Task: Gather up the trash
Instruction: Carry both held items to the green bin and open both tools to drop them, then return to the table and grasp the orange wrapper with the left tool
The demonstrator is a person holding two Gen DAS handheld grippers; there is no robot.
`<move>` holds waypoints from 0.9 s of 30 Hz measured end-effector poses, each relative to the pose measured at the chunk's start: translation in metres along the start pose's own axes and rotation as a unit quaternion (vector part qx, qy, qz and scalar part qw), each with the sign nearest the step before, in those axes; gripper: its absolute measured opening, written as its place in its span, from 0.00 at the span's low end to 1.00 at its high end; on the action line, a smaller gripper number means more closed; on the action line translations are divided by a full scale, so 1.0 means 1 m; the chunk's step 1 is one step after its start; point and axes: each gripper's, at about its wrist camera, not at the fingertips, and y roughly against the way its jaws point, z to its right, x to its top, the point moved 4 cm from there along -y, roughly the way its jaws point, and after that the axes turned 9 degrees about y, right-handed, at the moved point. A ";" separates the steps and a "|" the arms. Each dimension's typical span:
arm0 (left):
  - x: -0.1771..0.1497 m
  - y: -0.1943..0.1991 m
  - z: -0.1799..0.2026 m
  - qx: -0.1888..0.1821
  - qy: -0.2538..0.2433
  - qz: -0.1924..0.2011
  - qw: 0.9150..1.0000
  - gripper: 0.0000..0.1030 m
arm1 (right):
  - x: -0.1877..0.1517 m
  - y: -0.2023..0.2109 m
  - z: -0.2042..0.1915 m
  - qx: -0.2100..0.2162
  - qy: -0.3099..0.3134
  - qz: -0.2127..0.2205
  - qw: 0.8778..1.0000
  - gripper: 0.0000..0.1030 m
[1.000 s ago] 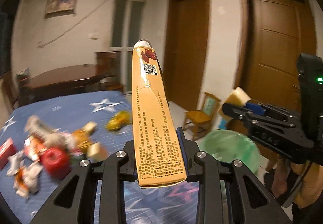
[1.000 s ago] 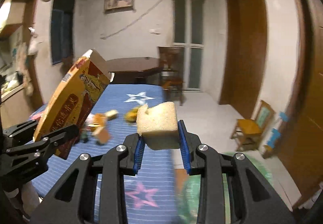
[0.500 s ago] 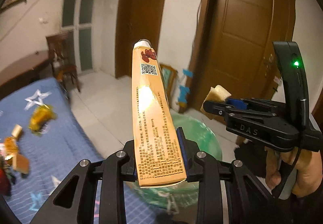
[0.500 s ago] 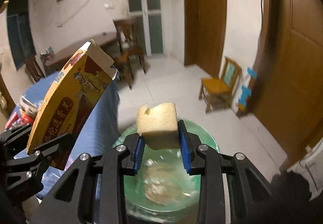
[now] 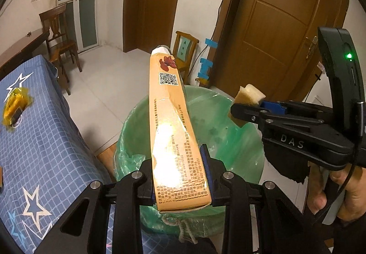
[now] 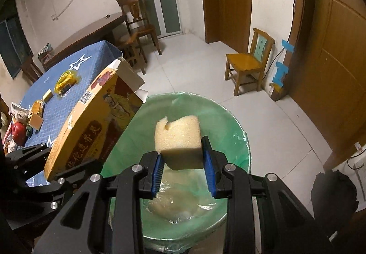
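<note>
My left gripper (image 5: 180,176) is clamped across the lower end of a flat orange carton (image 5: 170,121), and the carton's long axis runs straight out along the fingers, tipped forward and downward. Directly beneath it sits the bin lined with a green bag (image 5: 238,153) — the held end is over the near rim, while the far end with the QR code reaches toward the far rim, so the carton spans the mouth rather than pointing down into it. I judge that if I let go as it lies, it could bridge the rim; a steeper nose-down tilt looks safer.

My right gripper (image 6: 183,162) pinches a pale foam sponge block (image 6: 178,139) between its blue pads, and this one hangs squarely over the open bag, with clear plastic wrap visible at the bottom. The right hand is the better placed of the two — a straight drop should land inside.

Further out, to the left, the desk with the blue star cloth (image 6: 68,71) carries more trash: a yellow wrapper (image 6: 65,80), small packets and a red round thing.
</note>
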 end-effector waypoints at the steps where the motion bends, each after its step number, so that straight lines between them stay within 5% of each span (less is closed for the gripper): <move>1: -0.001 -0.001 -0.004 0.000 0.000 0.000 1.000 0.31 | 0.000 -0.001 0.001 0.001 -0.001 0.000 1.000 0.29; 7: 0.002 -0.003 -0.018 0.011 -0.001 -0.001 1.000 0.33 | 0.005 -0.006 0.011 0.003 -0.003 0.003 1.000 0.32; 9: 0.000 0.000 -0.019 0.014 0.001 0.000 1.000 0.51 | 0.005 -0.006 0.014 0.005 -0.011 0.005 1.000 0.56; 10: -0.001 0.005 -0.019 0.015 0.004 0.003 1.000 0.55 | 0.004 -0.004 0.015 0.007 -0.014 0.011 1.000 0.58; 19: -0.001 0.022 -0.039 0.020 0.024 0.020 0.999 0.59 | 0.009 0.018 0.013 0.009 -0.016 0.039 0.999 0.59; 27: -0.019 0.091 -0.063 0.034 0.026 0.056 0.997 0.59 | 0.015 0.063 -0.035 0.033 0.023 0.108 0.993 0.61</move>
